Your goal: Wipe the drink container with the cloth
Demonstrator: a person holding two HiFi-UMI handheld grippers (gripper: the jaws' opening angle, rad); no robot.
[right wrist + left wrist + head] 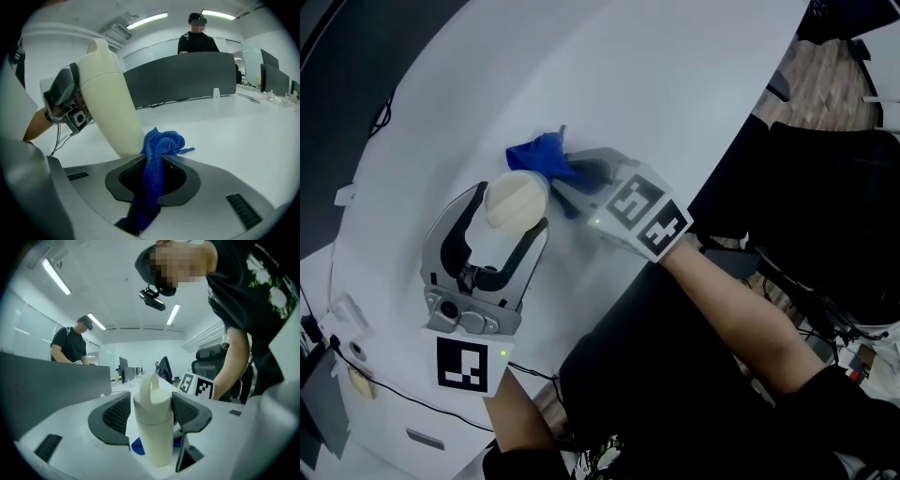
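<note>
— What can go wrong?
— Your left gripper [512,211] clamps the bottle [105,98] on the table [675,75]; your right gripper [151,176] pinches the cloth [161,143] at its side. Push hard and the bottle twists loose.

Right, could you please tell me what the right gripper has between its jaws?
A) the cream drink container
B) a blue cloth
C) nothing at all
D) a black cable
B: in the right gripper view, the right gripper has its jaws closed on the blue cloth, whose bunched end sits against the cream drink container held by the left gripper.
</note>
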